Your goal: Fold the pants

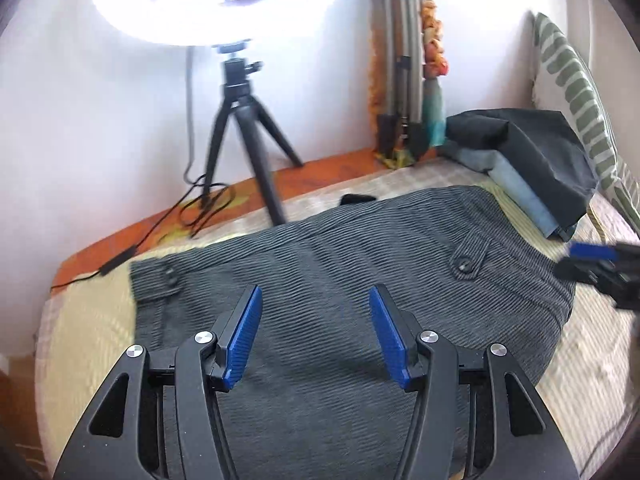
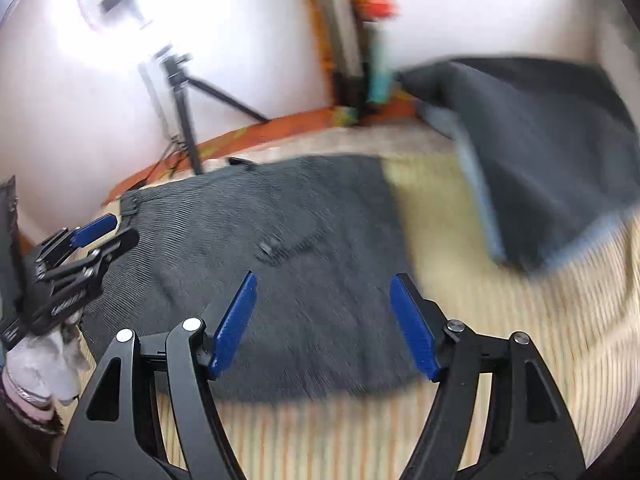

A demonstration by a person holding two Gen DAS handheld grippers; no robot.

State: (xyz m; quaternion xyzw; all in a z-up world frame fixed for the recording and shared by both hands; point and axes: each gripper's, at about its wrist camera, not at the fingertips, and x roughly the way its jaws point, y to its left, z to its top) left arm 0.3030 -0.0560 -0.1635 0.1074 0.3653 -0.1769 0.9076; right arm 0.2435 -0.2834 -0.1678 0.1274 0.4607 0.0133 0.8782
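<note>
Dark grey corduroy pants (image 1: 340,280) lie folded flat on a striped bed cover (image 1: 88,332), with buttoned pocket flaps facing up. My left gripper (image 1: 316,300) is open and empty, hovering over the middle of the pants. My right gripper (image 2: 324,288) is open and empty above the pants (image 2: 260,264) near their front right edge. The right gripper also shows blurred at the right edge of the left wrist view (image 1: 600,264). The left gripper shows at the left of the right wrist view (image 2: 92,236).
A stack of folded clothes (image 1: 532,160) sits at the back right, beside a striped pillow (image 1: 580,92). A ring light on a small black tripod (image 1: 244,152) with a cable stands at the back left. A folded tripod (image 1: 400,76) leans on the wall.
</note>
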